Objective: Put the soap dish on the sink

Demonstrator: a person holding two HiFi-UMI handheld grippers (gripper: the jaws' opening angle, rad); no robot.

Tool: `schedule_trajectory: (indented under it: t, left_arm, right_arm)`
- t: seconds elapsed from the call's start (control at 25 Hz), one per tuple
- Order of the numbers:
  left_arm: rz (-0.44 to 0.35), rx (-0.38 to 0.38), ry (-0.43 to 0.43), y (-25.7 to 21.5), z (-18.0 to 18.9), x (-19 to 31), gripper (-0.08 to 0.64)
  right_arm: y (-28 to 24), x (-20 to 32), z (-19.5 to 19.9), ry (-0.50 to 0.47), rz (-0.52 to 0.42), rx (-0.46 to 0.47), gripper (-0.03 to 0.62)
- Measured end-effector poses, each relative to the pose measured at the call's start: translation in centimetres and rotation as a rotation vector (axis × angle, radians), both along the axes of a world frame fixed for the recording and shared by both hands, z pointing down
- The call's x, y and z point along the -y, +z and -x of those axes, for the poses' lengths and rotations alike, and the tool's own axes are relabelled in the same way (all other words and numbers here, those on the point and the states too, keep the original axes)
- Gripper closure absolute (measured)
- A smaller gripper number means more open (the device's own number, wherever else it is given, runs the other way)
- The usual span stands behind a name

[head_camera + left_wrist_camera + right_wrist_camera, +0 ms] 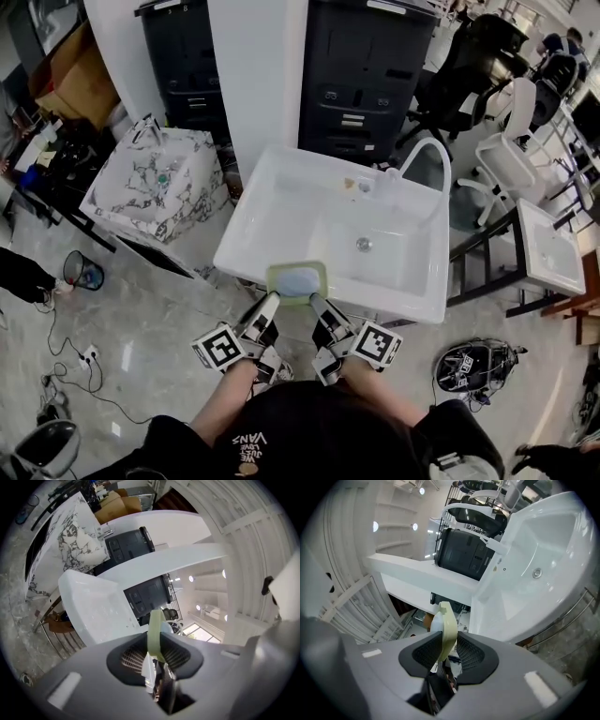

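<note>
The main risk, as we judge it, is the hold itself. Our left hand-held gripper [269, 302] and right hand-held gripper [317, 305] each pinch only the thin near rim of the soap dish [297, 280]. If one hand travels faster or turns more than the other, the dish could twist between the pads or slip out. A second risk is letting go too early. The dish hangs over the front rim of the sink [246, 246], which looks narrow, so a release here could tip it into the basin or off onto the floor [159, 309]. The flat ledge beside the faucet [427, 150] at the back looks like the safer landing place. The pale blue inner part may be a loose insert and could slide if we tilt; we cannot tell.

Both hand-held grippers are closed on the dish, the left at its near-left corner and the right at its near-right corner. In each gripper view the green rim stands edge-on between the ribbed pads. The dish projects forward from both, roughly level, just above the sink's front edge.
</note>
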State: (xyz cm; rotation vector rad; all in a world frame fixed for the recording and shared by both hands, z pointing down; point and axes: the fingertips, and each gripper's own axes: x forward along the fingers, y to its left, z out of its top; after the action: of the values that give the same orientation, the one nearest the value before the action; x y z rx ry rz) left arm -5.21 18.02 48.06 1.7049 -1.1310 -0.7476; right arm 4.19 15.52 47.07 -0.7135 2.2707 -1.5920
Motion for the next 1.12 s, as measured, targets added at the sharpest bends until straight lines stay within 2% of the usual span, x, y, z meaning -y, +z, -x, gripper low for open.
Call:
schedule_trajectory:
  t: [0.08, 0.24, 0.36, 0.48, 0.64, 0.76, 0.92, 1.12]
  left_arm:
    - [0.005, 0.004, 0.019, 0.2, 0.7, 0.5, 0.422]
    - [0.013, 0.003, 0.040, 0.9, 1.4, 1.9, 0.422]
    - [0.004, 0.000, 0.052, 0.8, 1.7, 3.4, 0.422]
    - [0.002, 0.010, 0.056, 0.8, 2.1, 5.3, 0.422]
    - [0.014, 0.019, 0.054, 1.2, 2.3, 7.8, 0.422]
    - [0.010, 0.018, 0.053, 1.1, 2.3, 10.2, 0.422]
    - [0.021, 0.023, 0.046, 1.5, 2.3, 12.9, 0.422]
    - [0.040, 0.047, 0.035, 2.1, 2.1, 16.3, 0.422]
  right_arm:
    - [-0.1, 0.4, 0.7, 0.013, -0.017, -0.005, 0.499]
    - [0.5, 1.5, 1.1, 0.050, 0.021, -0.018, 0.499]
    - [0.4, 3.0, 1.5, 0.052, -0.002, -0.016, 0.500]
    - [0.9, 4.7, 1.7, 0.065, 0.022, -0.013, 0.499]
    - [0.1, 7.6, 2.2, 0.042, -0.039, -0.011, 0.499]
    - [0.5, 9.8, 2.2, 0.046, -0.010, -0.007, 0.500]
    - [0.1, 12.9, 2.5, 0.021, -0.054, 0.004, 0.499]
    - [2.1, 16.1, 1.8, 0.024, 0.040, -0.011, 0.499]
